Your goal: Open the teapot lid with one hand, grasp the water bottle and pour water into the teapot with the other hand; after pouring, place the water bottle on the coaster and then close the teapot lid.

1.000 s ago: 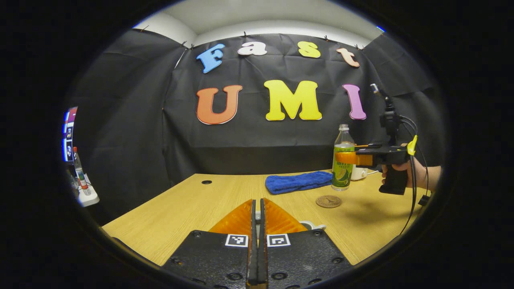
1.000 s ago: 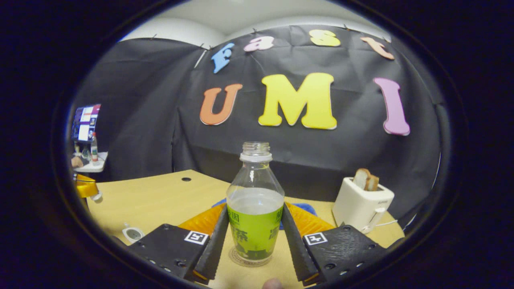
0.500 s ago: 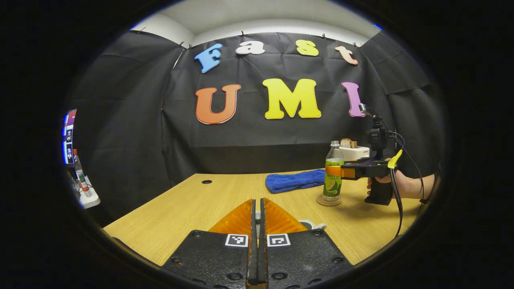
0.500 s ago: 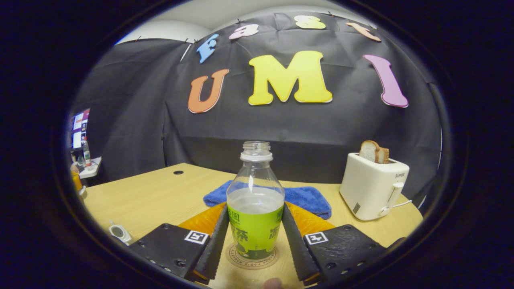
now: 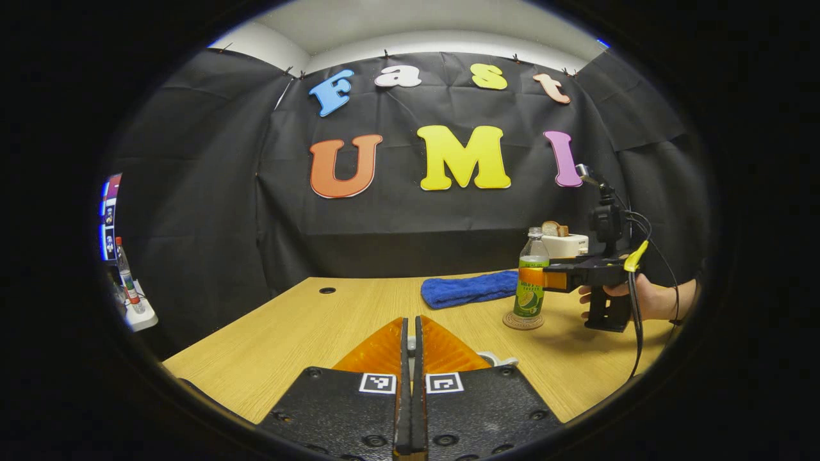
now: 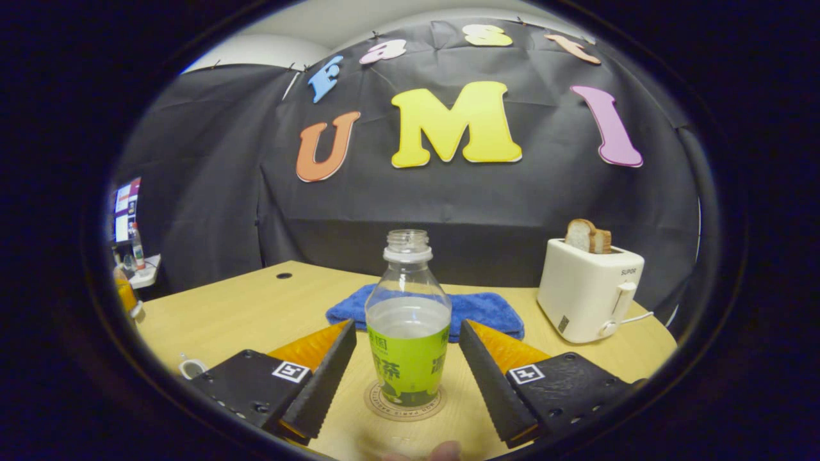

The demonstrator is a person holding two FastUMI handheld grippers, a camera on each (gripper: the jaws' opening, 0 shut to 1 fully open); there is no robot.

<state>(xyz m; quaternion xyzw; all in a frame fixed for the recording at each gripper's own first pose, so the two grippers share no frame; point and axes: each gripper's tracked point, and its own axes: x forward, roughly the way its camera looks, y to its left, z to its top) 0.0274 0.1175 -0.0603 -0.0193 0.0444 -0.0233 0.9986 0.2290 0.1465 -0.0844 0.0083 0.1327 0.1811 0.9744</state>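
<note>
**Bottle standing on the coaster, right fingers spread off it**

In the right gripper view the water bottle (image 6: 408, 333) stands upright, capless, squarely on the round coaster (image 6: 403, 401) at 6 o'clock. The right gripper (image 6: 407, 362) has its fingers spread wide, one on each side of the label with table showing in both gaps (no contact that I can see). The blue cloth (image 6: 480, 308) lies just behind the bottle, and the white toaster (image 6: 589, 288) with bread in its slot sits at 3 o'clock.

In the left gripper view, the left gripper (image 5: 410, 333) has its fingers pressed together; whether anything sits between the tips I cannot tell. A white rounded part, perhaps the teapot (image 5: 496, 359), peeks out just beside them. At 3 o'clock, a hand (image 5: 640, 299) holds the other gripper level around the bottle on the wooden table (image 5: 307, 333).
</note>
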